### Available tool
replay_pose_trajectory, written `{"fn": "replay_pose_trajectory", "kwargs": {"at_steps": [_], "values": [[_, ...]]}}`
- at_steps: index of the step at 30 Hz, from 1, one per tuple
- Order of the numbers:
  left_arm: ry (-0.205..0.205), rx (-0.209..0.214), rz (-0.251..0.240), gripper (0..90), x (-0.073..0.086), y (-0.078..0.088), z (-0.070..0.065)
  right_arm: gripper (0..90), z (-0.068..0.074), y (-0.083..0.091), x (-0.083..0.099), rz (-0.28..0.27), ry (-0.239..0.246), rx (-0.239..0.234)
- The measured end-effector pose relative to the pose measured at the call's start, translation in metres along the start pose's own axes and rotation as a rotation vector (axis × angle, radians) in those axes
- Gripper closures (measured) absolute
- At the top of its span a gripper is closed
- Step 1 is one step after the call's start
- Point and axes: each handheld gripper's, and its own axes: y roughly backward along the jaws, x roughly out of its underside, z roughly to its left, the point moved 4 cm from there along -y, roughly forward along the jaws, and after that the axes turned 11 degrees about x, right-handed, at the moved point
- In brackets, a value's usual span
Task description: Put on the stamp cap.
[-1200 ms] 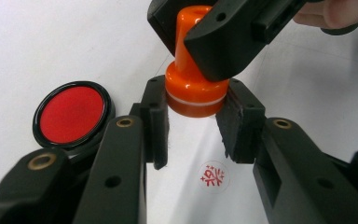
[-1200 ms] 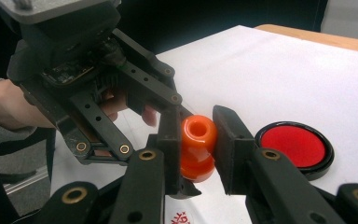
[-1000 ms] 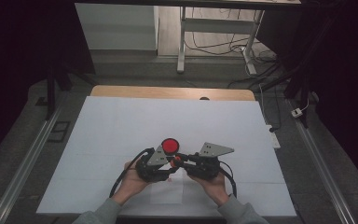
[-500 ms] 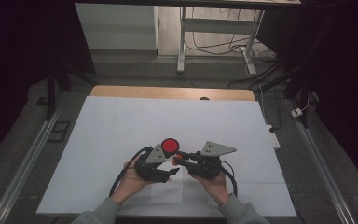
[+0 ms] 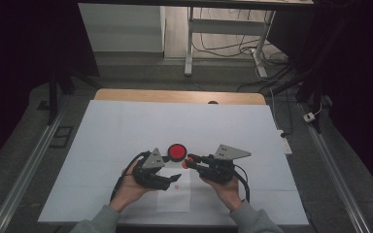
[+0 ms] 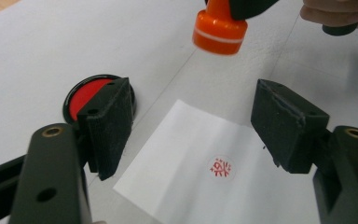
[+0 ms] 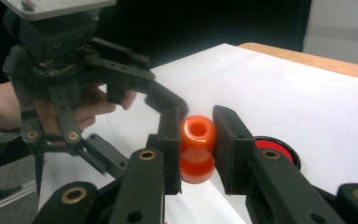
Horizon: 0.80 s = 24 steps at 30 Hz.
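My right gripper (image 5: 191, 162) is shut on an orange stamp (image 7: 198, 140), which it holds just above the table, to the right of the ink pad. In the left gripper view the stamp (image 6: 220, 29) hangs beyond the paper. My left gripper (image 6: 193, 116) is open, and its jaws have just been opening with nothing between the pads. It hovers over a white paper slip (image 5: 174, 196) that bears a round red stamp mark (image 6: 222, 168). A round red ink pad (image 5: 177, 152) in a black case lies just beyond both grippers.
A large white sheet (image 5: 126, 131) covers the table, and a wooden edge (image 5: 175, 95) shows at the far side. Metal rails (image 5: 26, 170) run along both sides. A desk frame and cables (image 5: 252, 48) stand on the floor beyond.
The left gripper's jaws have spread apart. The orange stamp in the right gripper has drawn slightly away from the left gripper, and the red mark on the paper is uncovered.
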Motion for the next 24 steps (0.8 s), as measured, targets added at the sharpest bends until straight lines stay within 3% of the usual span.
{"fn": "replay_pose_trajectory", "kwargs": {"at_steps": [5, 16, 24], "values": [[0.014, -0.012, -0.008, 29.6, 0.010, 0.018, 0.001, 73.1, -0.004, 0.003, -0.002, -0.005, 0.002, 0.014], [0.071, -0.085, -0.034, 29.4, 0.047, 0.064, 0.007, 73.1, -0.015, 0.008, -0.003, -0.010, 0.007, 0.047], [0.106, -0.128, -0.064, 29.4, 0.064, 0.087, 0.009, 73.1, -0.020, 0.010, -0.004, -0.007, 0.008, 0.061]]}}
